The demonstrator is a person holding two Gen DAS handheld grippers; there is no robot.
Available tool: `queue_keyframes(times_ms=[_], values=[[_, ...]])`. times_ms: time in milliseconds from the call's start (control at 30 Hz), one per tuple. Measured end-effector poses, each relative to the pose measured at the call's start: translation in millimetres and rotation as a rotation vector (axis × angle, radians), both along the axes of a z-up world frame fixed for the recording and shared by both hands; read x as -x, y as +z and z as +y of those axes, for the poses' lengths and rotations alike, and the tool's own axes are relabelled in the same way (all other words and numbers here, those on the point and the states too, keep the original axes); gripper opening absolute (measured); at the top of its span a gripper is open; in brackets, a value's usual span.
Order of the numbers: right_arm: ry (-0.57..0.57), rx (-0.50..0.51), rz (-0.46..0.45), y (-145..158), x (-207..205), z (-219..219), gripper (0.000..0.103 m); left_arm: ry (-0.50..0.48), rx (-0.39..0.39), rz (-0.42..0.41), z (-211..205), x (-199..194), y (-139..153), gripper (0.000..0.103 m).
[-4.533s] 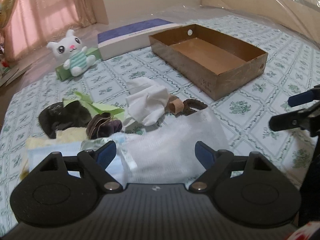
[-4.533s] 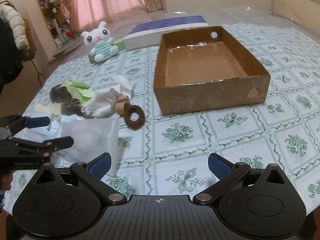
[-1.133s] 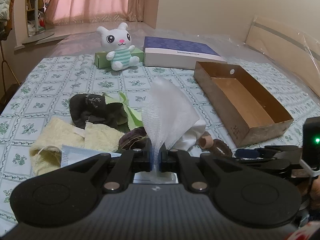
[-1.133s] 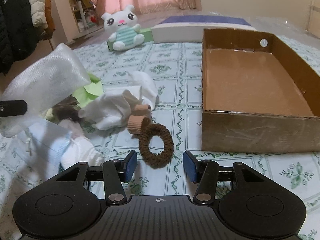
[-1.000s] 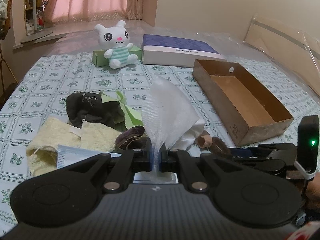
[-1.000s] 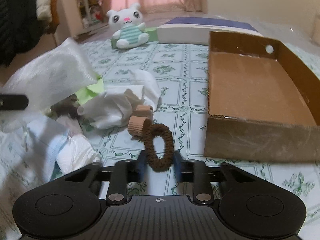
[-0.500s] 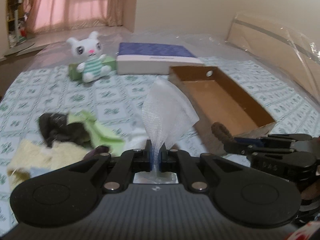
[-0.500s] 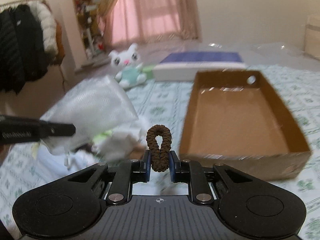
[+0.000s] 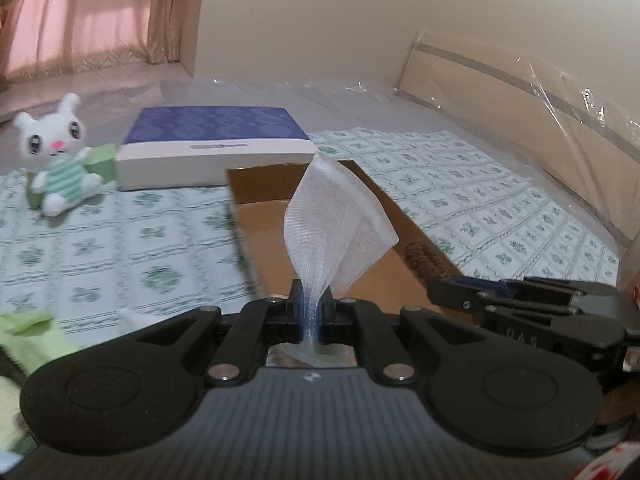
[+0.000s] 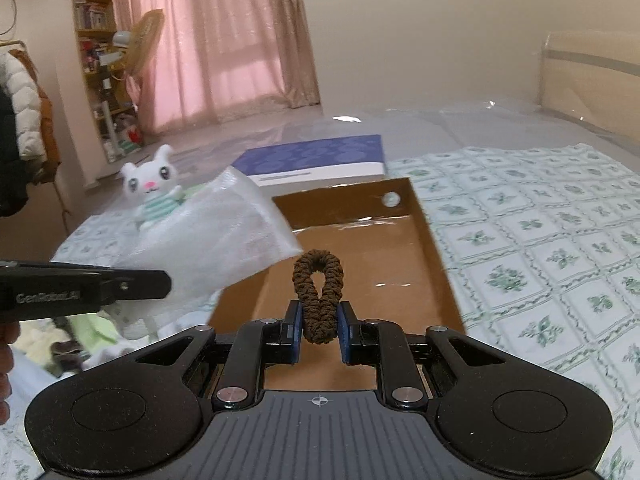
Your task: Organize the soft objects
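1. The cardboard box lies straight ahead of and below both tongs, its long side running away from them; the right gripper hangs over the near end and looks the nearer.
2. That one is clamped on a brown hair tie, squeezed into an upright loop.
3. The left gripper pinches one white mesh bag, standing up over the box.
4. Counted: one box, one tie, one bag, two tongs.
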State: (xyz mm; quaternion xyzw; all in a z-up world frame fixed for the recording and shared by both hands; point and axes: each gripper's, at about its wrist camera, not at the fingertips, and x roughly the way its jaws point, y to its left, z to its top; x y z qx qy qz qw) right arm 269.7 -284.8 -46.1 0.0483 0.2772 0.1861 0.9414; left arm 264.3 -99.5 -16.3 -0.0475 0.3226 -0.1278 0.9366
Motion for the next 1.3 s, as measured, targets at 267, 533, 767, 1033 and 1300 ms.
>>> queue_keyframes(times_ms=[267, 533, 767, 1033, 1300], values=[[-0.050, -0.006, 0.018, -7, -31, -24, 0.019, 0.024, 0.148, 0.099, -27, -57, -15, 0.008], [-0.070, 0.006, 0.046, -18, -41, -31, 0.019, 0.052, 0.181, 0.185, -32, -76, -39, 0.030], [-0.086, -0.046, 0.070, -24, -45, -34, 0.039, 0.047, 0.170, 0.215, -23, -77, -44, 0.038], [-0.087, -0.044, 0.068, -21, -41, -35, 0.056, 0.000, 0.144, 0.214, -27, -76, -40, 0.049], [-0.088, -0.070, 0.089, -23, -24, -41, 0.056, -0.023, 0.159, 0.198, -6, -62, -27, 0.049]])
